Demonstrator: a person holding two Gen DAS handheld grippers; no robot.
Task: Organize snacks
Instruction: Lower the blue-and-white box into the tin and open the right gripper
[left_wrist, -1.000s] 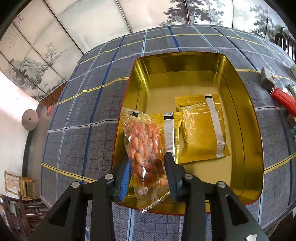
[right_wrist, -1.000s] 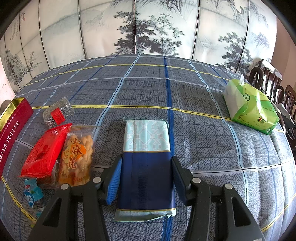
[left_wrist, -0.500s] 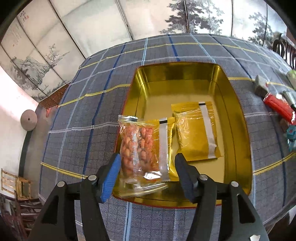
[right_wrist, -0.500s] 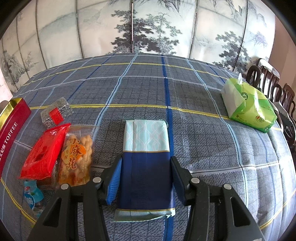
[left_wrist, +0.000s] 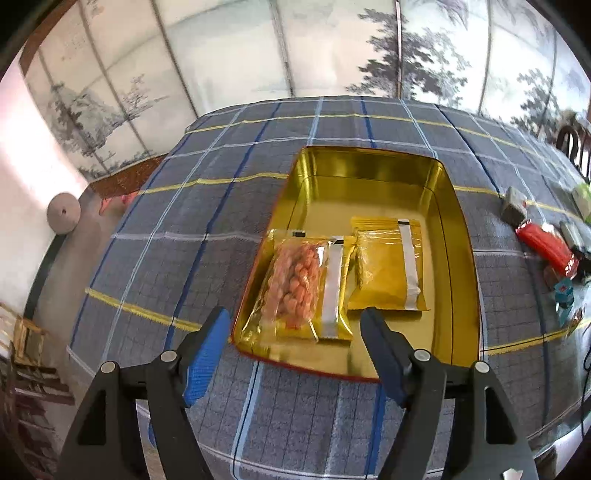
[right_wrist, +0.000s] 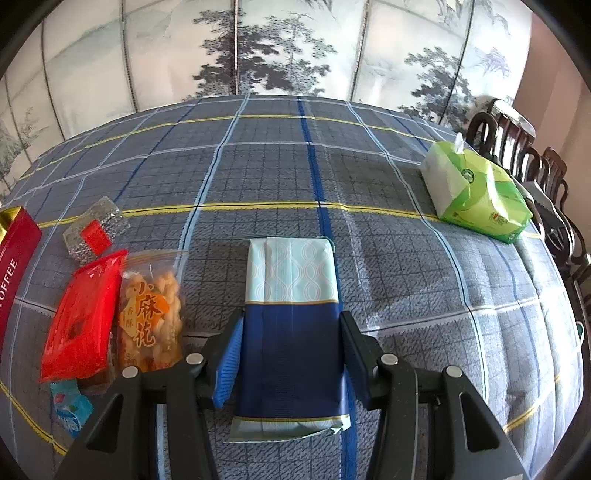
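Snacks first: clear bag of orange peanuts (left_wrist: 295, 284) now lies inside my gold tin (left_wrist: 458, 258), at its near-left corner, partly over a gold packet (left_wrist: 334, 295); second gold packet (left_wrist: 388, 273) just beside it to the right; my left gripper (left_wrist: 295, 332) has just been opening, jaws wide, nothing between them, hovering over the tin's near rim; my right gripper (right_wrist: 291, 343) straddles a blue and pale-teal packet (right_wrist: 291, 314) flat on the plaid cloth (right_wrist: 369, 166), pads right at its sides, can't tell if they press; left of it a twisted-dough bag (right_wrist: 151, 317) touching a red packet (right_wrist: 81, 325); silver-red sweet (right_wrist: 94, 234) further back; green tissue pack (right_wrist: 476, 192) well apart at right.
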